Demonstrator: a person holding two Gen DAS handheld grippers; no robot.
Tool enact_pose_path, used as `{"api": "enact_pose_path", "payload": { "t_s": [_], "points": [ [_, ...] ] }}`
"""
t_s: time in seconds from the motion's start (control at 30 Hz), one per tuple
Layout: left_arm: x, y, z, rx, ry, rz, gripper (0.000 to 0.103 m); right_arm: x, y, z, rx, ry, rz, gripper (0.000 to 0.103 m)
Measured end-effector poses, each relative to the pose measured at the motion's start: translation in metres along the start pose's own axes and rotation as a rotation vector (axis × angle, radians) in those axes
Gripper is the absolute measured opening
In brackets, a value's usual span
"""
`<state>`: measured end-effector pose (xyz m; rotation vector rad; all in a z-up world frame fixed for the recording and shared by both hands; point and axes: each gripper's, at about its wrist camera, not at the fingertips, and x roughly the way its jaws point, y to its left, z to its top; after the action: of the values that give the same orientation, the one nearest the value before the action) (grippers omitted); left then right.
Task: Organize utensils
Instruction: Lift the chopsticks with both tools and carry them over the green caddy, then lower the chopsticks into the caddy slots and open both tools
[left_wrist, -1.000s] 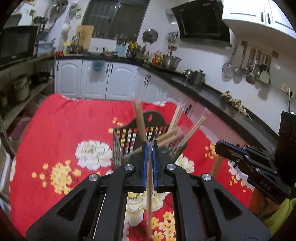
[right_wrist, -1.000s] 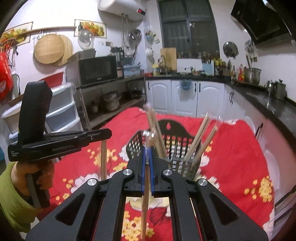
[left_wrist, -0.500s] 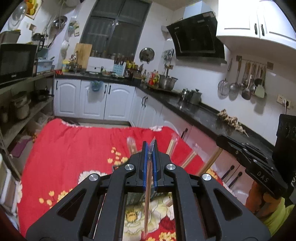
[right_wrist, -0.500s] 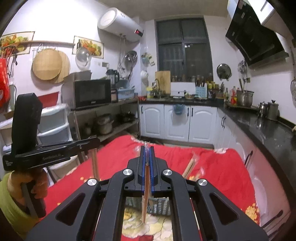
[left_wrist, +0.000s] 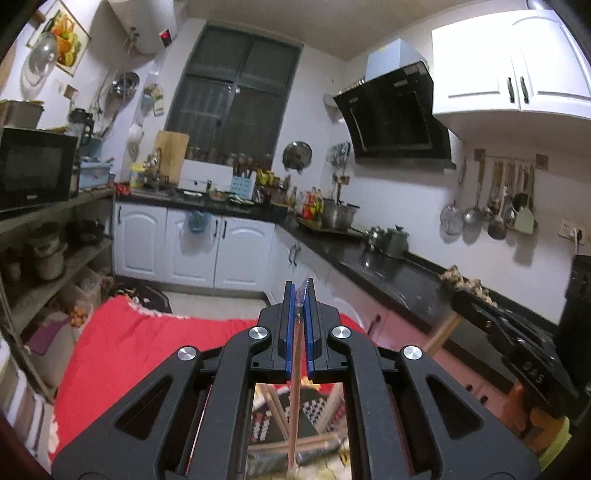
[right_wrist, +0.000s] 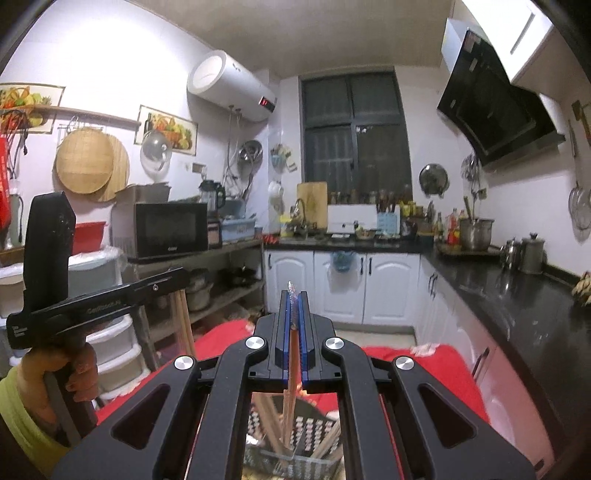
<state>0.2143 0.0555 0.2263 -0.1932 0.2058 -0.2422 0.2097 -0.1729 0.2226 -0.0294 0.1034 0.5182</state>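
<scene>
The left gripper (left_wrist: 298, 325) is clamping a wrapped pair of chopsticks (left_wrist: 294, 398) between its blue pads (left_wrist: 287, 328), the clear wrapper tip poking out past the pad ends and the wooden shaft hanging down toward the black slotted utensil basket (left_wrist: 314, 413) showing below through the gripper frame. The right gripper (right_wrist: 294, 328) is likewise pressing its pads together on another wrapped chopstick pair (right_wrist: 290, 387), whose lower end is reaching down into the basket (right_wrist: 314, 435), where more wooden chopsticks (right_wrist: 266, 424) are leaning at angles. The basket is sitting on a bench covered by a red cloth (left_wrist: 122, 350), which is showing on both sides of each gripper. In the right wrist view, the left gripper (right_wrist: 173, 280) is appearing at the left side, its handle held by a hand (right_wrist: 79, 373) in a yellow-green sleeve, with chopsticks hanging from its tip. Behind, white cabinets (right_wrist: 343, 288) and a black countertop (right_wrist: 517, 295) are running along the kitchen wall.
</scene>
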Motion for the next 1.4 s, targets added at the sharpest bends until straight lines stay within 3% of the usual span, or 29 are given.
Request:
{"api": "enact_pose_path", "payload": {
  "t_s": [0.2, 0.37, 0.7, 1.4],
  "points": [
    [0.021, 0.005, 0.005, 0.019, -0.054, 0.067, 0.002, 0.016, -0.010, 0.002, -0.014, -0.012, -0.044, 0.004],
    [0.040, 0.010, -0.005, 0.028, -0.053, 0.093, 0.002, 0.032, -0.017, -0.010, -0.002, 0.020, -0.064, 0.004],
    [0.064, 0.025, -0.034, 0.011, -0.003, 0.099, 0.002, 0.055, -0.020, -0.035, 0.025, 0.079, -0.080, 0.004],
    [0.078, 0.033, -0.076, 0.025, 0.112, 0.086, 0.002, 0.077, -0.009, -0.065, 0.033, 0.157, -0.066, 0.004]
  ]
}}
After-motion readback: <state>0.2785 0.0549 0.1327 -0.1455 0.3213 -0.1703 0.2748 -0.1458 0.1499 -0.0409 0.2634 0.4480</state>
